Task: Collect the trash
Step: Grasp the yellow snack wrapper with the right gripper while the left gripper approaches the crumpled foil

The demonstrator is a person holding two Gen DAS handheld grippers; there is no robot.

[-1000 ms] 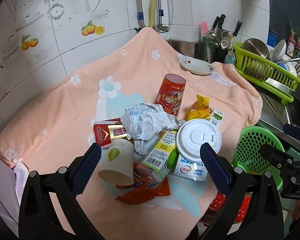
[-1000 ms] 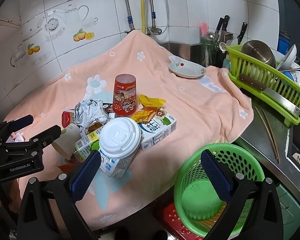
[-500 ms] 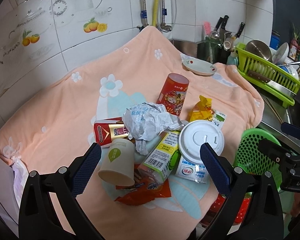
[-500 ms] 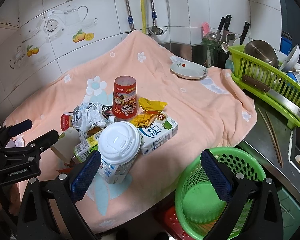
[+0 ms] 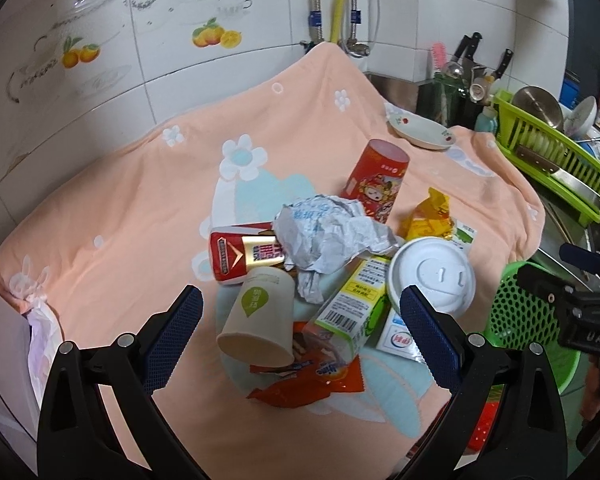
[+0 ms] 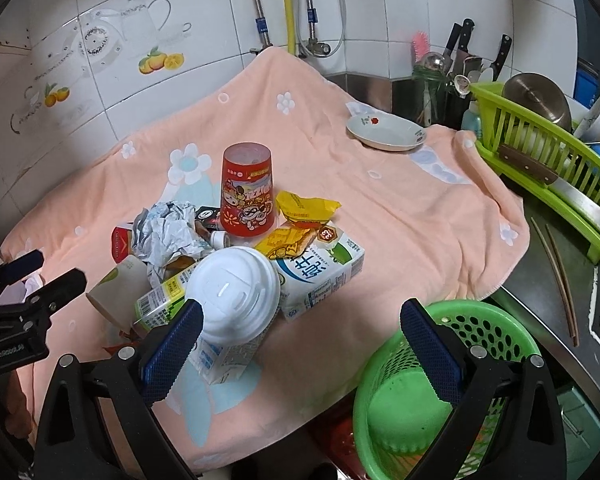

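Nearest, holding the left gripper with its blue pads spread wide and nothing between them, just short of the beige paper cup lying on its side; likewise carrying the right gripper spread wide and empty, with one pad just in front of the white-lidded cup and the other over the green basket set below the counter edge, with no trash visible inside it; against a second ago, only a small drift of both views, leaving the heap a touch farther from the left pads and the basket lower in the right wrist view; nothing lifted, shifted or dropped into the basket in that time; judging from this, still hovering and choosing, with no first grasp made and the whole collection yet to do; just past the pads, finding the trash in one tight heap on the peach towel: an orange snack wrapper under the paper cup, a green-and-yellow drink carton leaning by the lidded cup, a blue-and-white milk carton behind that; farther in, a crumpled paper wad lying over a red carton, then yellow wrappers and an upturned red paper cup at the back of the heap; well beyond, a saucer on the towel's far corner and a green dish rack to the right; probably best to begin with the paper cup or the lidded cup, as nearest and free on top.
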